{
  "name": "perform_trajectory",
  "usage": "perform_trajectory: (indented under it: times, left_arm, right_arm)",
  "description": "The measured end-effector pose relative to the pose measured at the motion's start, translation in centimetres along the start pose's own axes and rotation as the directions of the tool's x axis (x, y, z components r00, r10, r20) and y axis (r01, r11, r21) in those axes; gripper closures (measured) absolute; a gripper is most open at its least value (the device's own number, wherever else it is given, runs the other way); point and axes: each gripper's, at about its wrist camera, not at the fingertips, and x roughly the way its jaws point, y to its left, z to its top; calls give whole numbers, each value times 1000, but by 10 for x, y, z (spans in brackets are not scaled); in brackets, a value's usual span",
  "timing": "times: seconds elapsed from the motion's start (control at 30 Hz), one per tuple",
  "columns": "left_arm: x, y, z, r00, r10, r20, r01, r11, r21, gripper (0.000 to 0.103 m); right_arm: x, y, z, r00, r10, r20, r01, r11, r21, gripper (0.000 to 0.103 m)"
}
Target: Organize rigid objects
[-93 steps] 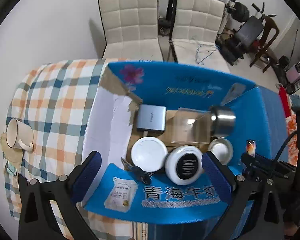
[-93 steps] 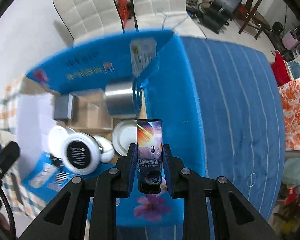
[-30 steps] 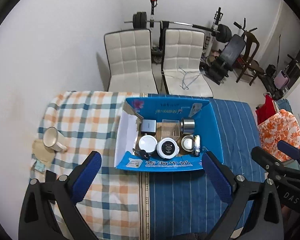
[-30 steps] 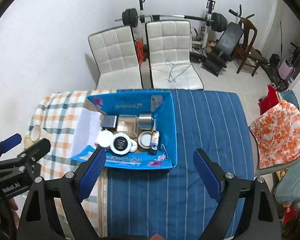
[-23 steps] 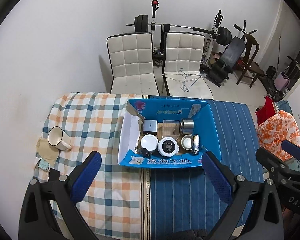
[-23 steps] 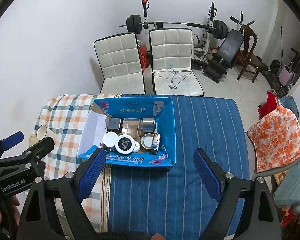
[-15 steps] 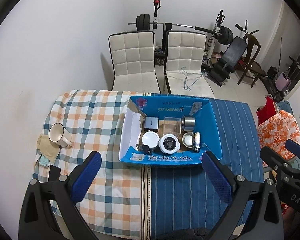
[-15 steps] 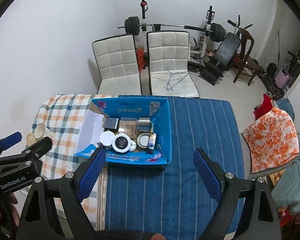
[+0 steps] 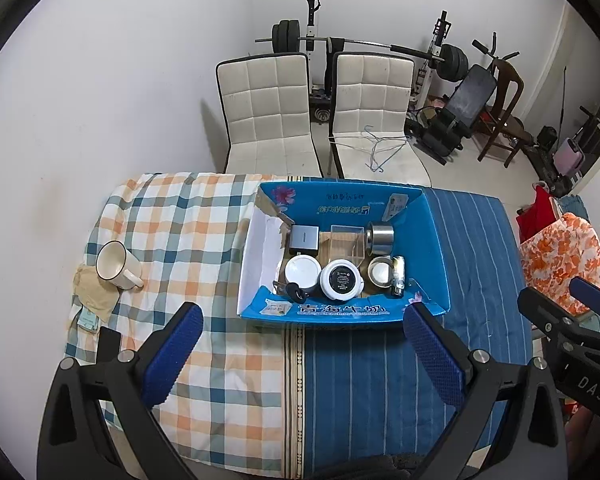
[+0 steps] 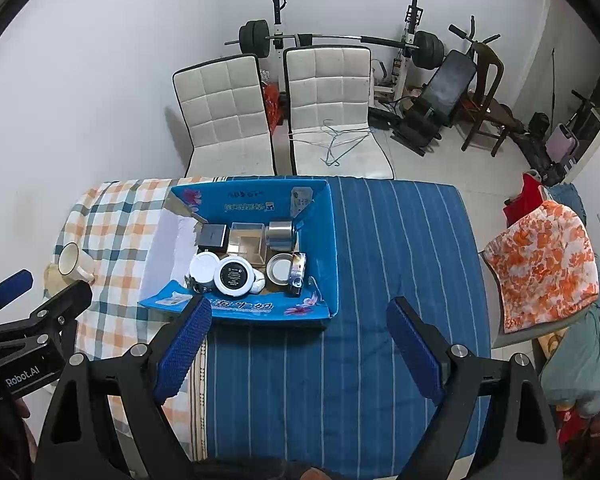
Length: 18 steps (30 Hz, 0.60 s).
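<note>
1. White walls close a room with two padded chairs point(image 9: 268, 112), a barbell rack point(image 9: 312, 40) and a weight bench point(image 9: 464, 104) behind a table.
2. Half of the table wears a checked cloth point(image 9: 180, 240); the other half wears a blue striped cloth point(image 9: 380, 380).
3. A blue box point(image 9: 432, 248) sits across the seam of the two cloths, flaps up, its left inner wall white.
4. Along the far wall of the box stand a grey case point(image 9: 304, 237), a clear box point(image 9: 346, 240) and a steel tin point(image 9: 381, 235).
5. Nearer lie a white lid point(image 9: 302, 270), a round jar point(image 9: 341, 280) with a black top, and an open tin point(image 9: 379, 271).
6. A printed can point(image 9: 398, 276) lies on its side just right of the open tin, against the right wall of the box.
7. A dark key-like item point(image 9: 294, 291) sits at the front left corner; I cannot tell exactly what it is.
8. A mug point(image 9: 114, 266) rests on a beige mat point(image 9: 96, 292) at the left edge, well apart from the box.
9. The left gripper point(image 9: 300, 354) hangs above the table with jaws wide apart and nothing between them.
10. The right gripper point(image 10: 298, 344) is likewise spread wide and holds nothing, high over the striped cloth.
11. An orange floral cloth point(image 10: 540, 264) drapes a seat to the right.
</note>
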Motion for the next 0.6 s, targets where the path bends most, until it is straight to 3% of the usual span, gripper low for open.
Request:
perform_trajectory:
  times: [0.6]
  left_arm:
    - [3, 3, 1, 1000, 3, 8, -3, 1000, -1, 0]
  right_arm:
    - [-4, 0, 3, 1000, -10, 22, 10, 1000, -5, 12]
